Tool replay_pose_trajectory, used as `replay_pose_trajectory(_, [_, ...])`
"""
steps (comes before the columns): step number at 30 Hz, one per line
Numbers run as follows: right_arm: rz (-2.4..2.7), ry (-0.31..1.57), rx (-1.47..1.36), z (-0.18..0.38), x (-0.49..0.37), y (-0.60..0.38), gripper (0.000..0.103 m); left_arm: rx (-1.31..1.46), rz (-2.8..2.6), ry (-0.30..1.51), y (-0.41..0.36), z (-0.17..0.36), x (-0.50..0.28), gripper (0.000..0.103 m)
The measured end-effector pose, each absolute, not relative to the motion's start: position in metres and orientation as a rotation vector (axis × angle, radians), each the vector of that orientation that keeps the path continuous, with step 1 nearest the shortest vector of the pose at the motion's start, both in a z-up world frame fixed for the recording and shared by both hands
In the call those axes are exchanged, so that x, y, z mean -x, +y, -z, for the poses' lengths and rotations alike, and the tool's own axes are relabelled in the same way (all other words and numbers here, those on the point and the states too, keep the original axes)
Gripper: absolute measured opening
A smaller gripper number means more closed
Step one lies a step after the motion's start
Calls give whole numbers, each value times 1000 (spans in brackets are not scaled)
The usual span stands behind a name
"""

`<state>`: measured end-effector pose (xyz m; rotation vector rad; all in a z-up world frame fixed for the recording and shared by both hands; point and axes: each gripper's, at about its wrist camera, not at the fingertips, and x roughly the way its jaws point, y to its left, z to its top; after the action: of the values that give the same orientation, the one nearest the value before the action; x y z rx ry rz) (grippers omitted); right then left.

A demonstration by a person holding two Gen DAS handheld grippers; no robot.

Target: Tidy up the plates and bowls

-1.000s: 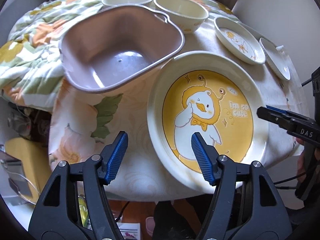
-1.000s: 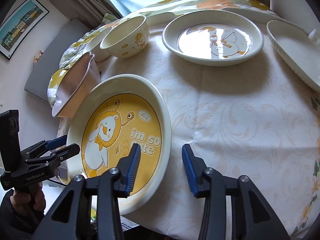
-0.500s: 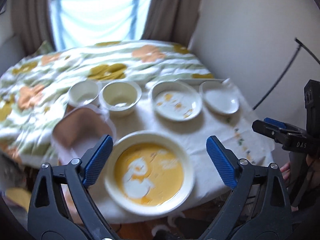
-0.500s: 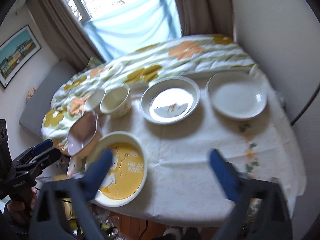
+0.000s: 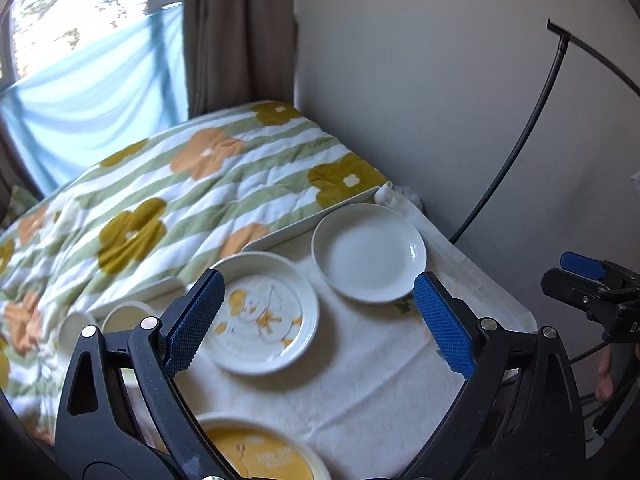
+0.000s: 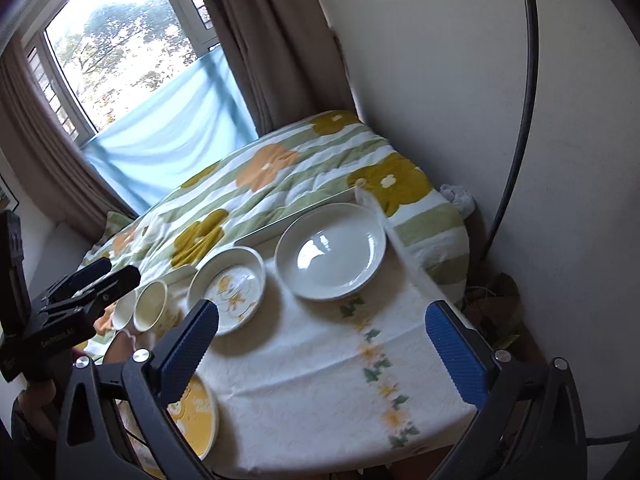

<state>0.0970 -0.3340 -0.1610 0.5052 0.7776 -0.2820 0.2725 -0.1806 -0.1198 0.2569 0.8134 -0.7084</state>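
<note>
Both grippers, left [image 5: 316, 320] and right [image 6: 332, 350], hold ribbed blue fingers wide apart, empty. Glossy round white plate [image 6: 331, 251] sits beside the patterned plate [image 6: 232, 286] on the embossed cloth-covered surface [image 6: 304, 364]; two cups [image 6: 150, 306], perhaps ceramic, alongside.

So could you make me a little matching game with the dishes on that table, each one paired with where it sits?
Things:
1. plain white round plate
2. cream plate with small yellow duck drawing
3. big cream plate with yellow centre
4. cream cup-like bowl

Places:
A. at the table's near edge, partly behind the right tool's left finger
B. nearest the wall-side corner
C. middle of the back row, between plate and bowls
D. left of the duck plate, beside another small bowl

Pairs: 1-B, 2-C, 3-A, 4-D
</note>
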Motion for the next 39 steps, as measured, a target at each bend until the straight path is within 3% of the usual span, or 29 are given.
replay_pose_trajectory(12, [301,939,-734,272,-177,-404,103,-325,819,1135,-294,239,-397,95])
replay_pose_trajectory(13, [300,946,-755,282,-182,-407,101,-325,824,1174,-299,253,-404,95])
replay_pose_trajectory(15, [296,965,-781,298,-190,-410,89,-327,819,1230,-305,275,-416,94])
replay_pose_trajectory(17, [290,989,-799,312,-199,-412,70,-321,828,1273,-308,291,-425,89])
replay_pose_trajectory(19, [299,1011,-808,322,-204,-412,65,-321,830,1312,-313,303,-431,69])
replay_pose_trajectory(22, [311,1029,-834,332,-209,-414,56,-337,843,1347,-317,315,-433,52])
replay_pose_trajectory(24, [319,1036,-845,336,-211,-414,50,-358,853,1354,-320,320,-434,47])
replay_pose_trajectory(26, [326,1046,-848,339,-213,-415,37,-365,862,1369,-323,324,-436,36])
replay_pose_trajectory(28, [329,1057,-850,342,-215,-414,32,-360,870,1380,-324,326,-437,20])
replay_pose_trajectory(32, [341,1067,-847,345,-220,-415,21,-382,862,1374,-325,329,-437,13])
replay_pose_trajectory(39, [347,1072,-848,348,-221,-418,18,-409,850,1355,-326,327,-435,12])
